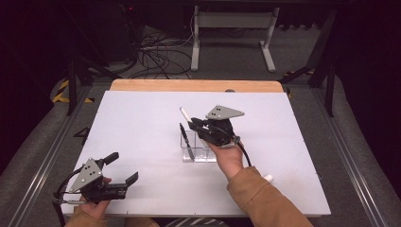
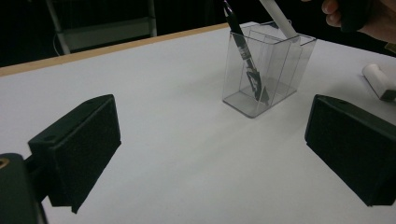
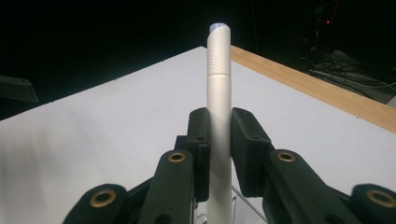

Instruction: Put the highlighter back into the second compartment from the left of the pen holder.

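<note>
— What is seen around the right hand-held gripper (image 3: pixel 219 154)?
— The white surface (image 1: pixel 142 123) lies beneath; a clear holder (image 2: pixel 266 70) with a black pen (image 2: pixel 243 46) stands just below. A white pen (image 3: pixel 218 102) is pinched.
— Writing?
— None can be read. The left hand-held gripper (image 1: pixel 124 168) is spread.

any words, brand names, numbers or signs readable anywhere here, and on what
None can be read.
White pen held in the right gripper: small embossed ridges near its cap, no letters.
Black pen in the clear holder: no print legible.
Grey plate on the left gripper: holes, no marking.
Yellow and black hazard stripes on the floor: a pattern, no text.
</note>
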### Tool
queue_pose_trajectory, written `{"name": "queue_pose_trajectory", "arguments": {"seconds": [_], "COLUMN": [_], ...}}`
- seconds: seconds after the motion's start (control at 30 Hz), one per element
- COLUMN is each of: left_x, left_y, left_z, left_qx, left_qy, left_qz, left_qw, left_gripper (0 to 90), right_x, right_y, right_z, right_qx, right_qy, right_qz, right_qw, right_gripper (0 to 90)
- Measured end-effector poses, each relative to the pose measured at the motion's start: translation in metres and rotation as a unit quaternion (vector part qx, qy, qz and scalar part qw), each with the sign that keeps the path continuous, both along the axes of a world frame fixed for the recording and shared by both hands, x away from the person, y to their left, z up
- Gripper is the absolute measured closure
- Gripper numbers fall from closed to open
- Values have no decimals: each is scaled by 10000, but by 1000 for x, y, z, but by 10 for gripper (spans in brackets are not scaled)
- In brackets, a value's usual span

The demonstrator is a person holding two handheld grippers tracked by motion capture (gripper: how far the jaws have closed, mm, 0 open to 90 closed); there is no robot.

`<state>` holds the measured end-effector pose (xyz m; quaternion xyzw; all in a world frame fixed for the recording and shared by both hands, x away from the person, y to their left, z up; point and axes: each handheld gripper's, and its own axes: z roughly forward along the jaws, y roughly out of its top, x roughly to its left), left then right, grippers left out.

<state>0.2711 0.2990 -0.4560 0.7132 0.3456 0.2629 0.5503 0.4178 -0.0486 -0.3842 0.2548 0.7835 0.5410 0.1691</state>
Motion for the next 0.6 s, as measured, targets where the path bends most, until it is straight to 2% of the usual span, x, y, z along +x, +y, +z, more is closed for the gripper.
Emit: {"name": "queue_pose_trajectory", "arguments": {"seconds": [0.3,0.6], "left_x": [1,1], "left_y": [0,-1], "left_z": [0,0], "left_qx": [-15,-10], "left_qy": [-7,-2], "left_qz": [-17,-16], "left_qw": [10000,10000], "left_gripper": [43,43], "right_x": [-2,-3], "right_y": [3,0], "right_z": [-4,-9], "right_qx": [-102,-104], "right_qy": [63,112], "right_qz": [48,41], "right_qw": [9999,9999], "right_gripper": [781,779]}}
